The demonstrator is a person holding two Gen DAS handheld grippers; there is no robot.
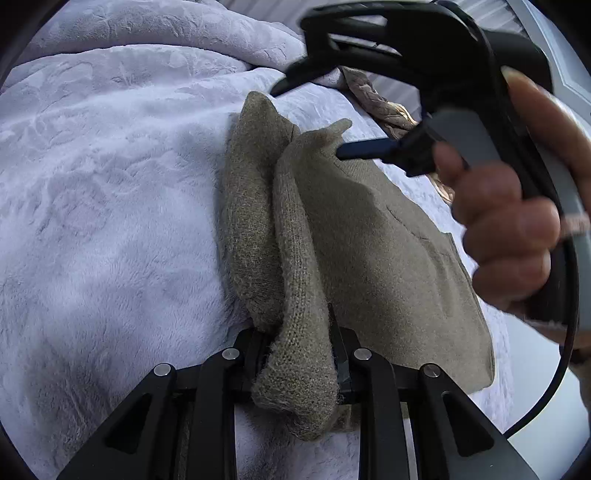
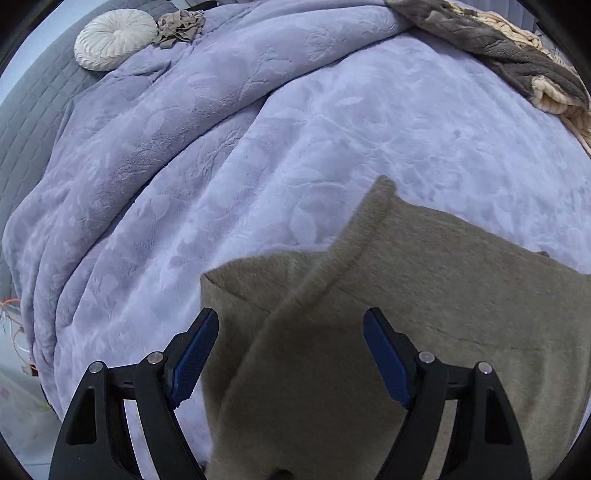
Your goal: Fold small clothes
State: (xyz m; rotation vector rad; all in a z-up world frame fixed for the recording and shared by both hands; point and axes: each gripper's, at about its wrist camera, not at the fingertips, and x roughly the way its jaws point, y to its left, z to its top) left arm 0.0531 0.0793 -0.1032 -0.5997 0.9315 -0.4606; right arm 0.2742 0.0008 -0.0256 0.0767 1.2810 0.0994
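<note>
An olive-brown knitted garment [image 1: 373, 236] lies on a pale lilac blanket [image 1: 110, 206]. My left gripper [image 1: 297, 343] is shut on a bunched fold of the knit, probably a sleeve [image 1: 295, 369], which bulges out between the black fingers. In the left wrist view my right gripper [image 1: 341, 153], held by a person's hand [image 1: 506, 225], hovers over the garment's far end, one blue-padded fingertip close to the fabric. The right wrist view shows the right gripper [image 2: 290, 332] open, its blue pads [image 2: 195, 354] spread wide above the garment [image 2: 424, 295], nothing pinched between them.
The lilac blanket [image 2: 258, 129] is rumpled into a ridge at the back. A round white cushion [image 2: 114, 38] and a crumpled beige cloth [image 2: 181, 26] lie far left on a grey quilt [image 2: 33, 110]. A grey throw over a cream woven thing [image 2: 517, 55] sits at the right.
</note>
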